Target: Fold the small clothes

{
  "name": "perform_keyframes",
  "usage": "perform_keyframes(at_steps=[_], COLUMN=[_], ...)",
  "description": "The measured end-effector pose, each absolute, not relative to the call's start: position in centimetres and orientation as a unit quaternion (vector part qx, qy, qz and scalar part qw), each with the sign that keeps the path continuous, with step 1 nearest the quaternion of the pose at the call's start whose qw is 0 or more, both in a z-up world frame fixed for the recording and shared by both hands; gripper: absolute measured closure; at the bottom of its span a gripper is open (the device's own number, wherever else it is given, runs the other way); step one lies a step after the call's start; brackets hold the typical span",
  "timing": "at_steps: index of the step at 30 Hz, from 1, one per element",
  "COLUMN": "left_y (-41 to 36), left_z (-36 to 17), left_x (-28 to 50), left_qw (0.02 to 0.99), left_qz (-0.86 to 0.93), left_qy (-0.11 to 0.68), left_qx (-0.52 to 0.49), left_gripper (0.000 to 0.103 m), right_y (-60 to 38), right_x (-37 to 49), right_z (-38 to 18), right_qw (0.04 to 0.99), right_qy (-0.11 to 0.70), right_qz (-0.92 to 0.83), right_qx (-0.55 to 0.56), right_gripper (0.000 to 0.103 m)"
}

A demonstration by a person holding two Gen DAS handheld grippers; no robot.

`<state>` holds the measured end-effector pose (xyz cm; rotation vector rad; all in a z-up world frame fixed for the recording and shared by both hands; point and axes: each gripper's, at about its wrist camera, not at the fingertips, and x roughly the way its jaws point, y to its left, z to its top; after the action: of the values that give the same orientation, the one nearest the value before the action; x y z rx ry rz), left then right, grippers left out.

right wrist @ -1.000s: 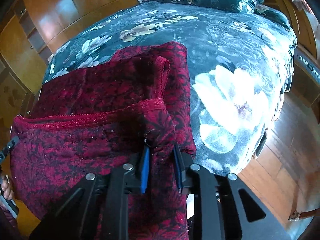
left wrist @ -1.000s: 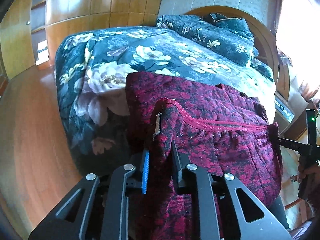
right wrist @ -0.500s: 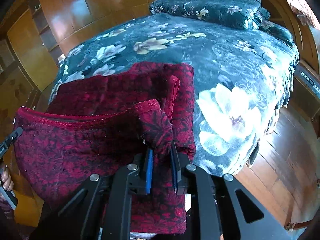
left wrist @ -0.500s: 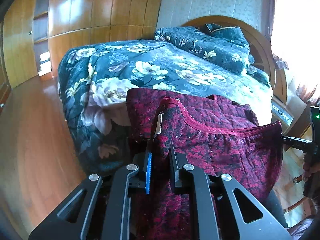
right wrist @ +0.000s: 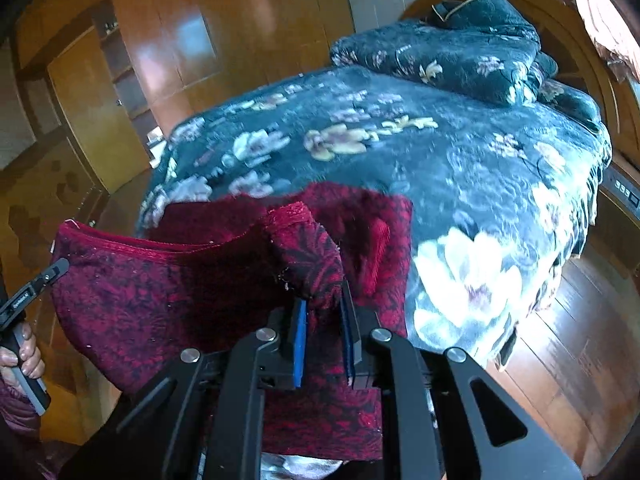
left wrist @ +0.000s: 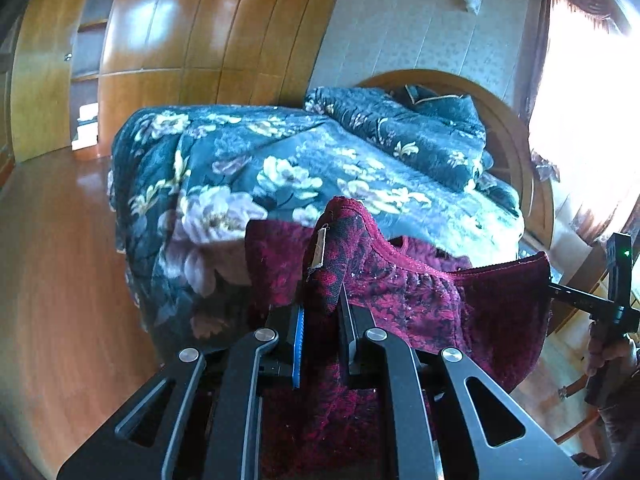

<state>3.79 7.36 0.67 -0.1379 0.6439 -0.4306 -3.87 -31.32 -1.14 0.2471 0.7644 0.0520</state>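
Note:
A dark red patterned garment with an elastic waistband hangs stretched between my two grippers, above the near end of the bed. My left gripper is shut on the waistband's left corner, where a small label shows. My right gripper is shut on the waistband's right corner. The garment spans to the left in the right wrist view, where the other gripper's tip shows. The lower part of the garment trails toward the bed, partly hidden behind the fingers.
The bed has a dark teal floral quilt and a folded quilt with a pillow at the headboard. Wooden wardrobes line the far wall. Polished wooden floor surrounds the bed. A bright window is at right.
Both grippers have lifted and tilted upward with the garment. The waistband has risen off the bed and more of the room's wall shows.

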Motion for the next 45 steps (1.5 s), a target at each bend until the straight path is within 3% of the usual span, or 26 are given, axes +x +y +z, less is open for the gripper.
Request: perform_keyframes(at_steps=[15,24,28,34,36,40,45], left_y=[4.1,1.5,0.8,0.7,1.2,2.3,1.6], left_z=[0.1,-2.4,-6.2,-10.2,-9.1,-6.0,-2.8], left_x=[16.9,24.5,27.2,28.1,27.6,25.0,19.7], left_qw=[0.926,0.921,0.905,0.887,0.893,0.913,0.927], left_qz=[-0.171,-0.136,-0.108,-0.081,-0.058,-0.051,-0.097], left_qy=[0.333,0.365,0.412,0.454,0.447,0.405,0.362], left_qx=[-0.044,-0.031,-0.025,-0.001,0.004,-0.011,-0.011], left_gripper=[0.091,0.091,0.091,0.077,0.045,0.042,0.042], right_y=[-33.8,-36.0,-36.8,-37.2,-37.2,-37.5,-38.6], right_x=[6.8,14.2,17.1,18.4,18.4,17.3,12.6], right_z=[-0.7,-3.9,-7.1,-11.9,-12.1,-10.2,-7.5], right_qw=[0.925,0.911,0.894,0.867,0.866,0.873,0.886], right_qy=[0.355,0.382,0.419,0.469,0.473,0.462,0.429], right_qz=[-0.008,-0.061,-0.085,-0.105,-0.103,-0.094,-0.037], right_qx=[0.135,0.141,0.138,0.127,0.128,0.129,0.173], right_gripper=[0.090,0.090,0.090,0.089,0.088,0.066,0.065])
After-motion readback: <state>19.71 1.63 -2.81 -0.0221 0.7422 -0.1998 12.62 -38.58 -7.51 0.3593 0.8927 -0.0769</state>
